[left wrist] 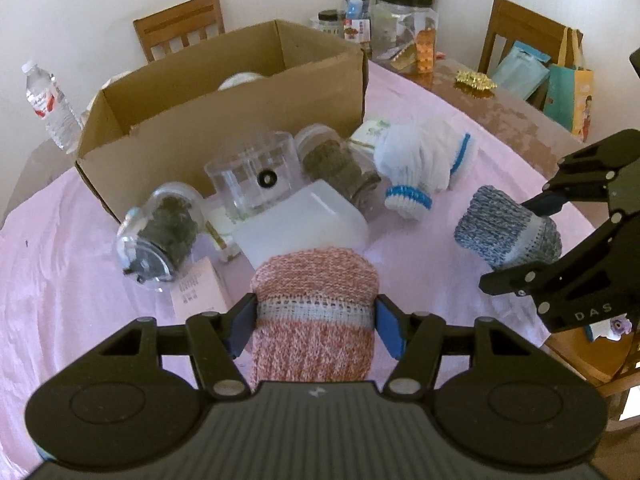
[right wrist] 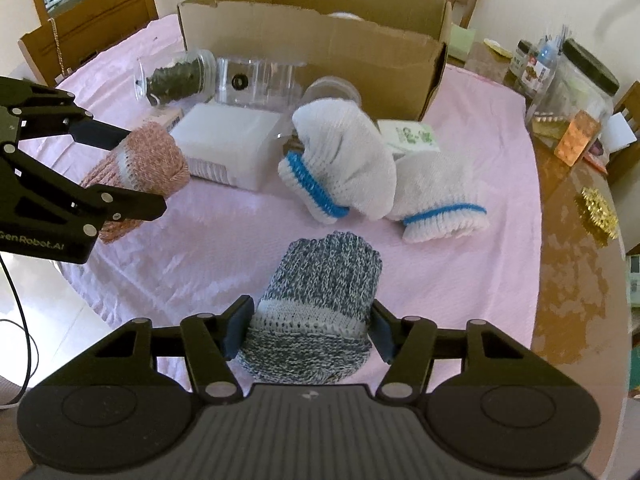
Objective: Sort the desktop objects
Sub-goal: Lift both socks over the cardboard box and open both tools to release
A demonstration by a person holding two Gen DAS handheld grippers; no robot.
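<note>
My left gripper (left wrist: 316, 326) is shut on a rolled pink knit glove (left wrist: 316, 280), held just above the pink tablecloth (left wrist: 80, 264). In the right wrist view that glove (right wrist: 148, 160) shows at the left. My right gripper (right wrist: 308, 326) is shut on a blue-grey knit glove (right wrist: 324, 280), pads pressing its pale band; the left wrist view shows the same glove (left wrist: 504, 228) at the right. Two white gloves with blue cuffs (right wrist: 344, 164) (right wrist: 440, 196) lie mid-table. An open cardboard box (right wrist: 320, 44) stands behind them.
In front of the box lie two jars of dried leaves (left wrist: 168, 232) (left wrist: 340, 164), a clear container (left wrist: 256, 176), a white plastic box (left wrist: 304, 220), a small pink carton (left wrist: 200, 284) and a green-printed carton (right wrist: 412, 136). A water bottle (left wrist: 48, 104), big jars (left wrist: 404, 28) and chairs ring the table.
</note>
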